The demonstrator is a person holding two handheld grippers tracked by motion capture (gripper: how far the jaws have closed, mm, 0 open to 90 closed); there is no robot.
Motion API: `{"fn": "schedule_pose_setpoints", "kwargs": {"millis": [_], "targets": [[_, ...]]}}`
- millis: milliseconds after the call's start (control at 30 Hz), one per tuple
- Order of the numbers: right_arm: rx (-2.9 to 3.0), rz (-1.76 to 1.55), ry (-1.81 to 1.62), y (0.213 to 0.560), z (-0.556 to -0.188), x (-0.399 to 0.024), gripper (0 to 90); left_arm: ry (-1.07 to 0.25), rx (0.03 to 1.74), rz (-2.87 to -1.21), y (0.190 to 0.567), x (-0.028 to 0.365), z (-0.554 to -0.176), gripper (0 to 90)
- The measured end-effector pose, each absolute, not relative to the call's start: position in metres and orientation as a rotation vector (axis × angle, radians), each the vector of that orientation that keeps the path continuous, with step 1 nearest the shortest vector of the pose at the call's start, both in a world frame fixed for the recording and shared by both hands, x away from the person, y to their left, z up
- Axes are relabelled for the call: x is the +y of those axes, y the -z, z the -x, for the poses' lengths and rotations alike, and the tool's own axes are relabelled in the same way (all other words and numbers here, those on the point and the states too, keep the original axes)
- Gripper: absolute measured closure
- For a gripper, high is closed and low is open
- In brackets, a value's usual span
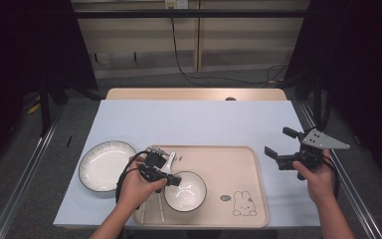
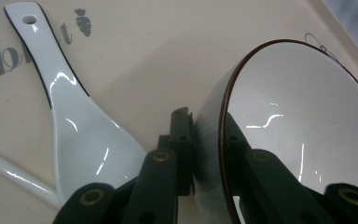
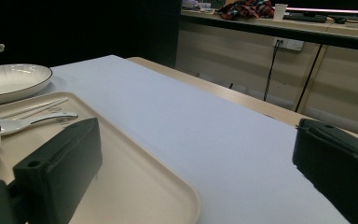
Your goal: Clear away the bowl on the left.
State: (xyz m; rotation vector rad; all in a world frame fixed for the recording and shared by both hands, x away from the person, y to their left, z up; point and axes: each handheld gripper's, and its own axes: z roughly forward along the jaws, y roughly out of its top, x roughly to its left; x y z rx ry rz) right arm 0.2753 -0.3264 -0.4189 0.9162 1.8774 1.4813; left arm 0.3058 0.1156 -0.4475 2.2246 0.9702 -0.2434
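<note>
— Pale blue table cover [image 1: 194,122], what sits on it?
— One beige plastic tray [image 1: 238,164] holding a small white dark-rimmed bowl [image 1: 185,191], with the left gripper [image 1: 171,179] pinching its rim. White ceramic spoon [image 2: 81,135] lies just beside.

— Room to move?
— Right gripper [image 1: 278,149] hovers wide open, empty, off the tray's right edge; a ribbed white plate [image 1: 104,164] flanks the left.

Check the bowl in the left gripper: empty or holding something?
Empty. The bowl shows a bare, glossy white inside in the left gripper view, and likewise from above. The left gripper pinches its rim, one jaw inside, one outside.
</note>
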Motion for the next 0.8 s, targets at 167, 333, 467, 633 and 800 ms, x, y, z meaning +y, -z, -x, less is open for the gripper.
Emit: {"fn": "schedule_pose_setpoints", "kwargs": {"millis": [167,333,467,633,800], "targets": [[1.881,-0.920,-1.478,0.4193,-0.2753,-0.3265,0.9,0.255,0.939,-2.240,0.4486,0.1184,-0.3087,79.5],[1.879,-0.917,-1.477,0.4192,-0.2755,-0.3265,0.9,0.263,0.971,-2.203,0.4489,0.1171,-0.3073,79.0],[1.879,-0.916,-1.480,0.4190,-0.2753,-0.3264,0.8,0.262,0.970,-2.202,0.4488,0.1173,-0.3074,78.7],[1.879,-0.918,-1.479,0.4191,-0.2753,-0.3265,0.8,0.258,0.955,-2.193,0.4472,0.1191,-0.3090,77.5],[1.881,-0.916,-1.480,0.4193,-0.2755,-0.3259,0.8,0.272,0.961,-2.164,0.4472,0.1192,-0.3095,75.9]]}}
